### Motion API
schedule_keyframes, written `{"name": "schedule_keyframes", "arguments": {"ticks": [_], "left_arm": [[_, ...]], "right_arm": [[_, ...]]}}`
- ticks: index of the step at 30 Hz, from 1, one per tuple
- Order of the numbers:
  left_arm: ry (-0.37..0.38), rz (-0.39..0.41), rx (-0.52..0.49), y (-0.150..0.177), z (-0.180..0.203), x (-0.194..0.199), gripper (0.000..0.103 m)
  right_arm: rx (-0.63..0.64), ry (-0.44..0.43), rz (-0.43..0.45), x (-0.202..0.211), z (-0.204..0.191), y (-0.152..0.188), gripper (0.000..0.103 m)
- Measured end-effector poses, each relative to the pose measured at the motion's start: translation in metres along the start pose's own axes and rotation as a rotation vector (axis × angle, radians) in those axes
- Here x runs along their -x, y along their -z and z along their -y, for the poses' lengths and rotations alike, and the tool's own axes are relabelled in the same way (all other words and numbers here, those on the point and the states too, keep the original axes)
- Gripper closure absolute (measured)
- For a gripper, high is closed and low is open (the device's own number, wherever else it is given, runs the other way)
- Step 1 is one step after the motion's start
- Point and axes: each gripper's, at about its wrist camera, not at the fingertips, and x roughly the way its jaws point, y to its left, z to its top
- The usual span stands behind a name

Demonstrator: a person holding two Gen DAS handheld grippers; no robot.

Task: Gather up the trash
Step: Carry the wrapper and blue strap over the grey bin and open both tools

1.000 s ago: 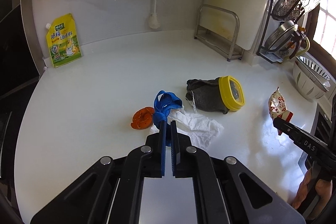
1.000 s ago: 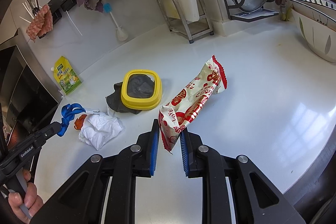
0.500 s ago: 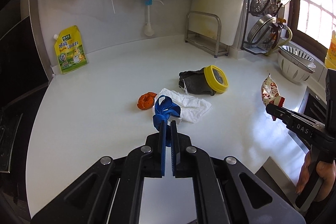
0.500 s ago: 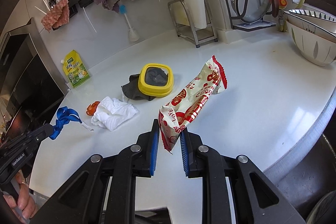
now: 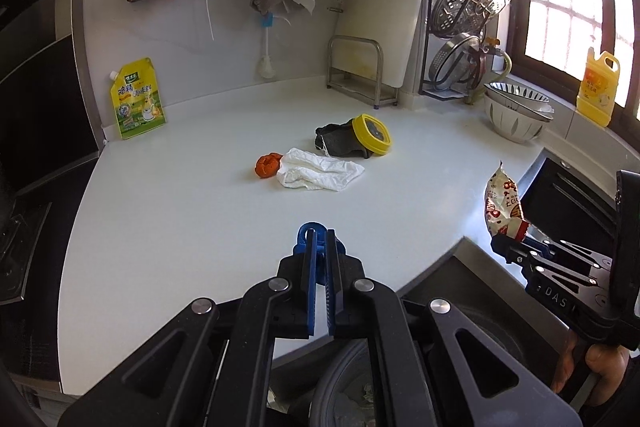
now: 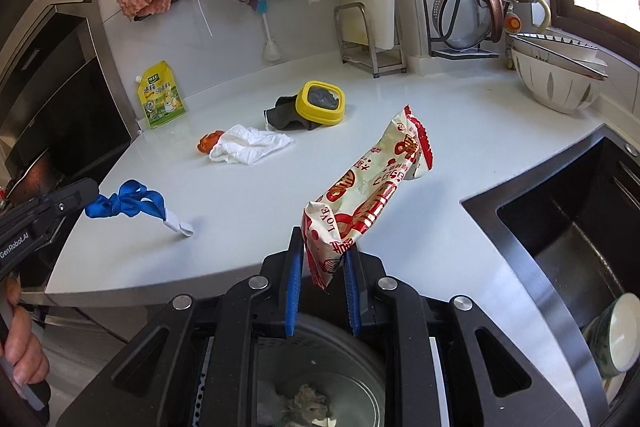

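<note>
My left gripper (image 5: 319, 239) is shut on a blue knotted strip (image 5: 310, 231), held above the counter's front edge; it also shows in the right wrist view (image 6: 126, 205) with a white tip hanging. My right gripper (image 6: 320, 255) is shut on a red-and-white snack wrapper (image 6: 372, 195), also seen in the left wrist view (image 5: 503, 205). A crumpled white tissue (image 5: 318, 174), an orange peel (image 5: 267, 165) and a dark cloth with a yellow lid (image 5: 370, 135) lie on the white counter (image 5: 180, 195). A bin (image 6: 316, 379) with trash sits below both grippers.
A yellow pouch (image 5: 136, 99) leans on the back wall. A metal rack (image 5: 358, 71), pot-lid rack (image 5: 468, 27) and bowls (image 5: 518, 111) stand at the back right. A black sink (image 6: 568, 227) is at right, a stove (image 5: 24, 227) at left.
Both grippers have pulled back and up from the counter with their trash, to over the bin below the counter's front edge. The tissue, peel and lid stayed put.
</note>
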Motion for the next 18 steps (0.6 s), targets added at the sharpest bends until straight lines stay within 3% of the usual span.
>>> {"name": "schedule_keyframes", "arguments": {"ticks": [10,18], "left_arm": [[0.031,-0.001,-0.009,0.035,0.007,0.039,0.099],[0.092,-0.036,0.000,0.061,0.020,0.048,0.099]], "right_arm": [[0.020,0.053,0.036,0.056,-0.033,0.049,0.084],[-0.019,0.079,0.032,0.083,-0.038,0.090,0.084]]}}
